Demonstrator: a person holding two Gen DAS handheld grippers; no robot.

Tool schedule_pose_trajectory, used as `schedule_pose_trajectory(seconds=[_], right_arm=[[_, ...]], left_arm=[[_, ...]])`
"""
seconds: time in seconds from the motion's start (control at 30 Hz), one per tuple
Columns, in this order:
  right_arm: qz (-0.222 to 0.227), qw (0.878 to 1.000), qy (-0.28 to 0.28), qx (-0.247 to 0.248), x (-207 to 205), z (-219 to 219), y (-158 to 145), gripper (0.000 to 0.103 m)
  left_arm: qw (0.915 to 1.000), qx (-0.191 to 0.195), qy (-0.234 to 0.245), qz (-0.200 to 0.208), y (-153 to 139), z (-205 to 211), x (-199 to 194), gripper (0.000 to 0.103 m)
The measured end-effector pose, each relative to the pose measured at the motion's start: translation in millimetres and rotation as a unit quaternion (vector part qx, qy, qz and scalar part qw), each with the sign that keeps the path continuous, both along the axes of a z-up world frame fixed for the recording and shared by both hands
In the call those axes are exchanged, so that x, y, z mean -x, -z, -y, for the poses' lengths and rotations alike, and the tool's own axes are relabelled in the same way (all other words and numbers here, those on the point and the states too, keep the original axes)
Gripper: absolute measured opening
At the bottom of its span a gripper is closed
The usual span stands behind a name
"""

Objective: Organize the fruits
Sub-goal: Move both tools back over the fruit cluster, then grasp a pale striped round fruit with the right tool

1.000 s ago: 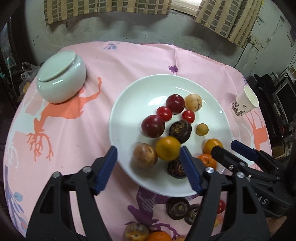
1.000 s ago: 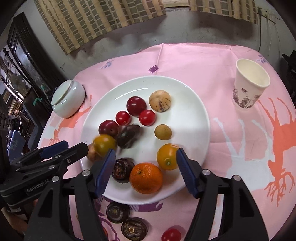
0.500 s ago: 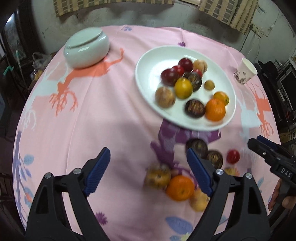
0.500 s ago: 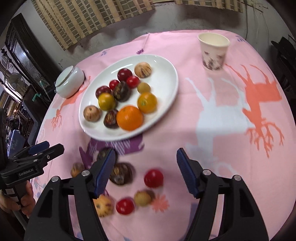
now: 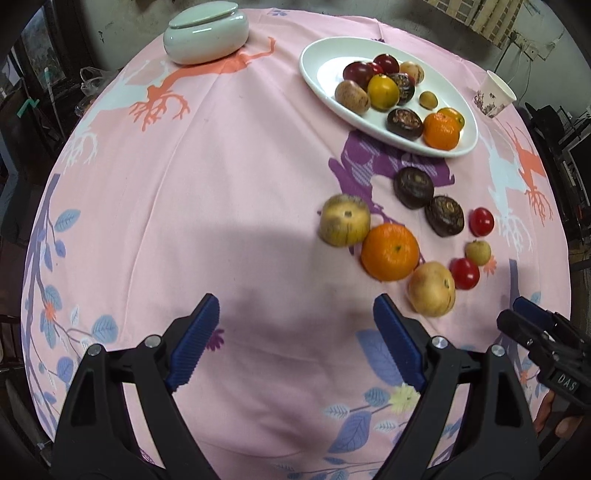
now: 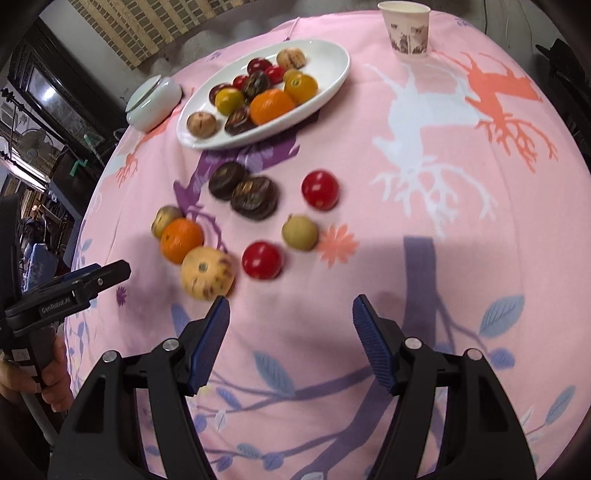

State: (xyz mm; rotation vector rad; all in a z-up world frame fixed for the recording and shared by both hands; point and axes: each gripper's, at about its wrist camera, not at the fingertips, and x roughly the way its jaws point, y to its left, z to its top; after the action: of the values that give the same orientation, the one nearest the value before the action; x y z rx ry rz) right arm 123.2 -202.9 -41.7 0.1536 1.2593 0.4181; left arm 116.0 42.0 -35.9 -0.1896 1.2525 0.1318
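Observation:
A white plate (image 5: 321, 79) (image 6: 332, 79) at the far side holds several fruits. Loose fruits lie on the pink tablecloth nearer me: an orange (image 5: 389, 251) (image 6: 181, 238), two tan round fruits (image 5: 344, 225) (image 5: 431, 288), two dark purple fruits (image 5: 413, 187) (image 5: 444, 215), two red tomatoes (image 6: 320, 188) (image 6: 261, 259) and a small yellowish fruit (image 6: 300, 232). My left gripper (image 5: 295, 341) is open and empty, near the table's front edge, left of the loose fruits. My right gripper (image 6: 291, 339) is open and empty, just in front of them.
A pale green lidded bowl (image 5: 206, 31) stands at the far left. A paper cup (image 6: 406, 31) stands at the far right beyond the plate. The round table's edge curves down on all sides, with dark furniture around it.
Both grippers have pulled back from over the plate toward the table's near edge. The loose fruits have come into full view. Both stay open and empty.

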Motion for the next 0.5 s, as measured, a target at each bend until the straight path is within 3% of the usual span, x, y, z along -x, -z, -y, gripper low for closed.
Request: schedule_pose_trajectory(seconds=[0.5], right_arm=[[0.002, 0.998, -0.066, 0.014, 20, -36, 6, 0.07]], left_arm=[[0.9998, 0.005, 0.01, -0.014, 8, 8, 14, 0.088]])
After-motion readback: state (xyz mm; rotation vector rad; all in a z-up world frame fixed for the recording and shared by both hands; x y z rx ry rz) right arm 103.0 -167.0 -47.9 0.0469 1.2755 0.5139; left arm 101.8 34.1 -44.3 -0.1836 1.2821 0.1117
